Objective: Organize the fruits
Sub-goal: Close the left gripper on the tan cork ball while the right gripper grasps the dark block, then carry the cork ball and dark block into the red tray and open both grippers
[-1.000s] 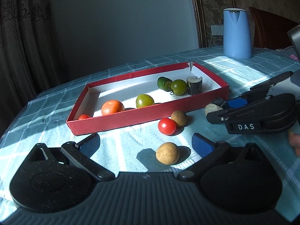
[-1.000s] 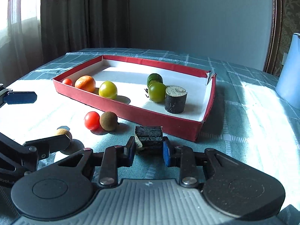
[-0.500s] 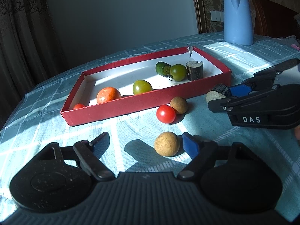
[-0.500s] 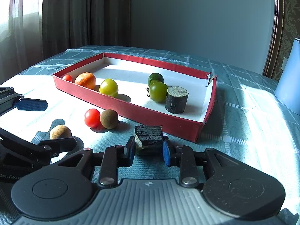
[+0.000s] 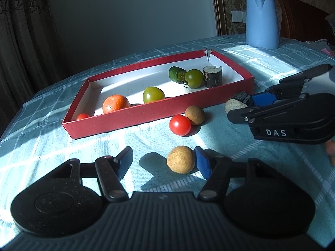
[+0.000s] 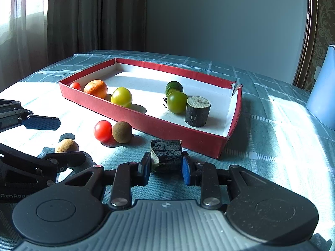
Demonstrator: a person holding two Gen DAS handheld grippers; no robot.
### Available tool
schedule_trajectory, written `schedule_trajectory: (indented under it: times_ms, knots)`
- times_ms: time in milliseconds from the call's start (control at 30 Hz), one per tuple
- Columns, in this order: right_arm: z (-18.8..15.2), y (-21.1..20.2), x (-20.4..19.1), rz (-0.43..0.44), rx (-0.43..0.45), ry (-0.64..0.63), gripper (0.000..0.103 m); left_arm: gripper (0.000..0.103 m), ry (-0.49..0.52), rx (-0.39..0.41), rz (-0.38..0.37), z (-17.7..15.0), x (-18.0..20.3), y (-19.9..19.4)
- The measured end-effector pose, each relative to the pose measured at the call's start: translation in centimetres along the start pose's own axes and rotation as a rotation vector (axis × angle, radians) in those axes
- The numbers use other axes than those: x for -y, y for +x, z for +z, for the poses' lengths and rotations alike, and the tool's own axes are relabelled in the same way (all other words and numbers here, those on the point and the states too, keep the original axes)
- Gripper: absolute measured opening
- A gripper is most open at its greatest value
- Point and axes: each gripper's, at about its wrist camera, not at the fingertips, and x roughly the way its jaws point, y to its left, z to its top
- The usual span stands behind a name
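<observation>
A red tray point(image 5: 146, 113) point(image 6: 146, 121) holds a small red tomato, an orange point(image 5: 115, 104), two green tomatoes, a green piece and a dark cylinder point(image 6: 197, 111). On the cloth in front lie a red tomato point(image 5: 180, 125) point(image 6: 102, 130) and a brown ball point(image 5: 194, 115) point(image 6: 121, 131). A tan ball point(image 5: 181, 162) point(image 6: 67, 145) sits between the jaws of my left gripper point(image 5: 164, 161) point(image 6: 55, 141). Those jaws are closing; the right pad is at the ball and the left pad stands apart. My right gripper point(image 6: 165, 167) point(image 5: 245, 107) is shut on a dark chunk point(image 6: 167, 154) point(image 5: 240, 98) near the tray's front wall.
A blue kettle point(image 5: 261, 21) point(image 6: 322, 96) stands on the checked tablecloth behind the tray's right end. A dark wooden chair point(image 5: 301, 21) is beyond it. Curtains hang at the left, past the table edge.
The left gripper's jaws have narrowed around the tan ball, the right pad coming up to it. The right gripper has kept still with the dark chunk in it.
</observation>
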Motion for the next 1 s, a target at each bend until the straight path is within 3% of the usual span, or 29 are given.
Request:
schedule_trajectory:
  times_ms: [100,200,400,1000]
  knots:
    - [0.0,0.0,0.0,0.000,0.000,0.000,0.029,0.060,-0.004,-0.001,-0.010,0.0,-0.1,0.0]
    - [0.0,0.0,0.0,0.000,0.001,0.001,0.029,0.040,0.012,0.007,-0.043,-0.1,0.4,-0.3]
    - [0.0,0.0,-0.1,0.000,0.001,0.000,0.029,0.026,0.039,0.014,-0.055,-0.2,1.0,-0.5]
    - [0.1,-0.8,0.1,-0.009,0.046,0.011,0.029,0.025,0.019,0.067,-0.017,-0.3,0.8,-1.5]
